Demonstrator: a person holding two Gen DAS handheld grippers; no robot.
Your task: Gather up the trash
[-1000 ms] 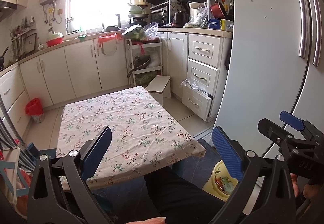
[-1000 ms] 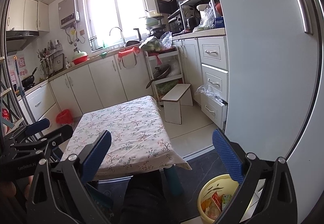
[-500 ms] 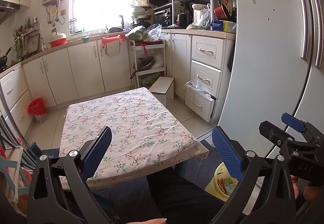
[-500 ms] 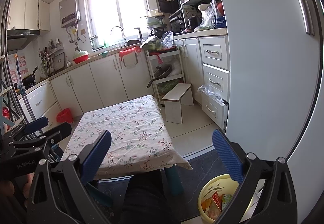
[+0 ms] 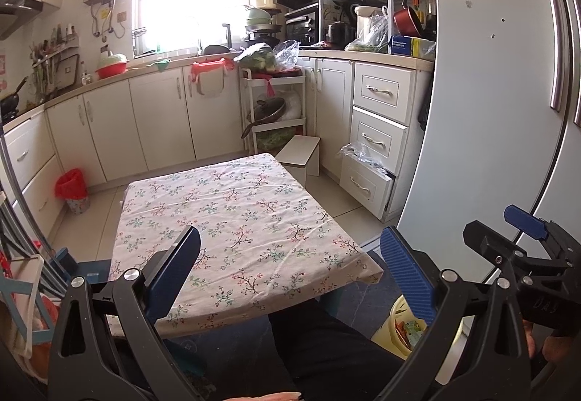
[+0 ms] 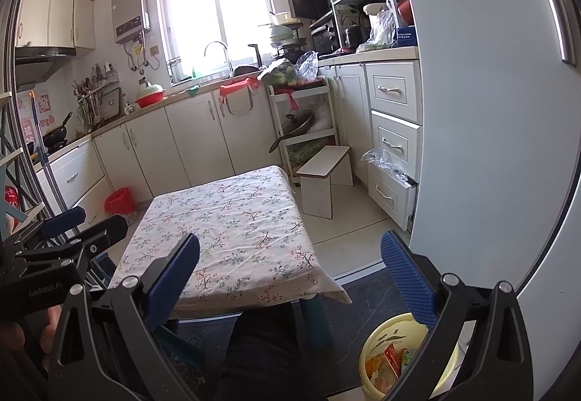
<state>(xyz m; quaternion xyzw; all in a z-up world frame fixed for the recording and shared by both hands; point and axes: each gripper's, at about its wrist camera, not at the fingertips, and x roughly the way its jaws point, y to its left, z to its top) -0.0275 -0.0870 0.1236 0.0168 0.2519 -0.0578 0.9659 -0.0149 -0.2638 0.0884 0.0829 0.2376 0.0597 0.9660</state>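
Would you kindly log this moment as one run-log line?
left claw: open, empty | right claw: open, empty | yellow bin: on floor, wrappers inside | table: only cloth visible

The left gripper (image 5: 290, 270) fills the bottom of its own view, jaws wide apart, blue pads (image 5: 173, 274) angled outward, nothing between them. The right gripper (image 6: 290, 274) sits the same way at the bottom of its view, jaws spread and empty. Each shows in the other's view: the right at the lower right edge, the left at the lower left edge, a hand (image 6: 21, 332) partly visible behind it.
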